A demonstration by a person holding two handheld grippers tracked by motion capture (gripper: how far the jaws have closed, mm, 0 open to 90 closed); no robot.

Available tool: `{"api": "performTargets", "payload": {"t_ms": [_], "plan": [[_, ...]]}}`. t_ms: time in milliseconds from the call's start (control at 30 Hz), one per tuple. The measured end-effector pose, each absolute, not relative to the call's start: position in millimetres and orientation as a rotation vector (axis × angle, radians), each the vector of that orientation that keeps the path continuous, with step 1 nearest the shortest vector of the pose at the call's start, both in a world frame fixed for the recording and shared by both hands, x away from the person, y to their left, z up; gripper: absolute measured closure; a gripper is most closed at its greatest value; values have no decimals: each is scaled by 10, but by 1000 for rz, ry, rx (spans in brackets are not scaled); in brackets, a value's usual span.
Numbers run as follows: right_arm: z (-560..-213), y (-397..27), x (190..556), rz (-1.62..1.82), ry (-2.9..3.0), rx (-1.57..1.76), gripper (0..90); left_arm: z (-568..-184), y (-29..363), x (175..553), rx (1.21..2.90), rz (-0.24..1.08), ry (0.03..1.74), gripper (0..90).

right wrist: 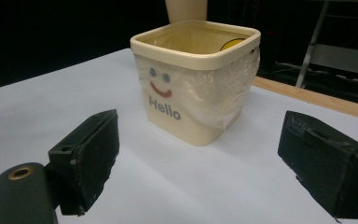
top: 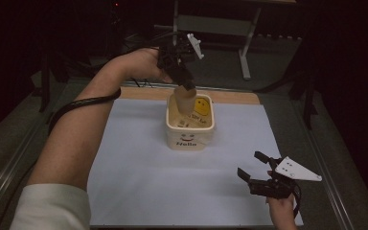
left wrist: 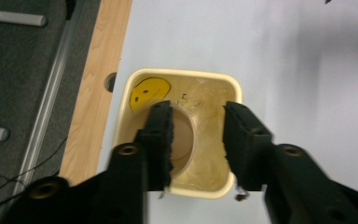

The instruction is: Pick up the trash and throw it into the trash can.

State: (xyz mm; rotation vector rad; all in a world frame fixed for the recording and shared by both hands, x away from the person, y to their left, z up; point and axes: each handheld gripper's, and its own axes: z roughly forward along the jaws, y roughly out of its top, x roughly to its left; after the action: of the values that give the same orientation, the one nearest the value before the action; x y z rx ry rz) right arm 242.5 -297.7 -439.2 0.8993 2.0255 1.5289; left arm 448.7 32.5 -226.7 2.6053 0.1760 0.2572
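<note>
A cream square bin point(top: 188, 139) with a smiley face, the word "Hello" and a clear plastic liner stands on the white sheet, far of centre. Over its far-left corner my left gripper point(top: 187, 85) points down. Its jaws stand wide apart in the left gripper view point(left wrist: 198, 109). A tan paper cup point(top: 185, 99) is upright just under it, its lower part inside the bin point(left wrist: 186, 74). The cup's mouth point(left wrist: 182, 137) lies against the left finger point(left wrist: 161, 135), well short of the other. My right gripper point(top: 250, 163) is open and empty at the near right, facing the bin point(right wrist: 191, 102); the cup point(right wrist: 186, 9) rises behind the rim.
A white sheet point(top: 139, 158) covers the table. A wooden strip point(top: 230, 97) with a round hole point(left wrist: 110, 81) runs along its far edge. A yellow smiley sticker point(left wrist: 149, 91) sits on the bin's inner wall. Metal stand legs point(top: 244, 52) are on the dark floor beyond.
</note>
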Motion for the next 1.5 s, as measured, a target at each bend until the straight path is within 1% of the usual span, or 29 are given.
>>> {"api": "performTargets", "payload": {"t_ms": [233,533,800,833,967,1133,1500], "plan": [[-4392,-2972,2425,1527,2030,897,125,-2238,384,4435,2580,238,220,587],[-4395,-2963,2427,1526,2033,903,125,-2179,540,4270,2565,240,198,570],[-4403,-2951,2437,1527,2035,909,125,-2156,753,4128,2549,229,231,569],[-4402,-2949,2435,1525,2035,909,125,-2155,784,4115,2543,225,230,553],[-4403,-2940,2438,1520,2038,910,125,-2145,899,4036,2519,226,240,548],[-4396,-2921,2434,1522,2040,904,125,-2146,1036,3926,2498,231,248,512],[-4403,-2918,2444,1521,2043,907,120,-2255,1362,3708,2478,218,277,512]]}}
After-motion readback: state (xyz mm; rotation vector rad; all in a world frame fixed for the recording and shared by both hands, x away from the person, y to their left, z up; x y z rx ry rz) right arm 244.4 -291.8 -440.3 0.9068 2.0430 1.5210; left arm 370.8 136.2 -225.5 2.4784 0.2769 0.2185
